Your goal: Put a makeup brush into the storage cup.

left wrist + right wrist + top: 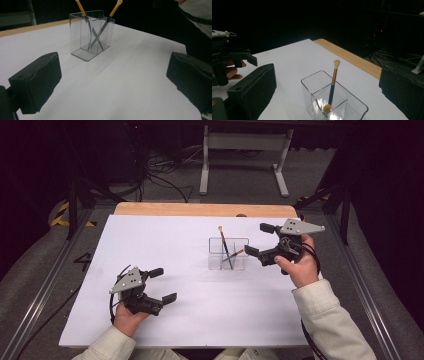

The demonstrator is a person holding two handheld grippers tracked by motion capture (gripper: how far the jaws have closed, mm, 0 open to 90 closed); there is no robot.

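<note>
A white table top (pixel 165 245) with a wooden far edge (pixel 200 209) stands on grey floor (pixel 240 175), dark surroundings.

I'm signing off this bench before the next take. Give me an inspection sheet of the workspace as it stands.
Surface: white table, wooden strip along its far edge.
Job's things: clear holder standing upright; two brushes crossed inside it, tips up.
Clutter: nothing seen.
Grippers: left gripper open, low over the near left of the table, nothing between its jaws; right gripper open beside the holder, nothing between its jaws.
Cables: black cable trailing from the right gripper; tangle on the floor behind.
Surroundings: dark, white stand behind.
</note>
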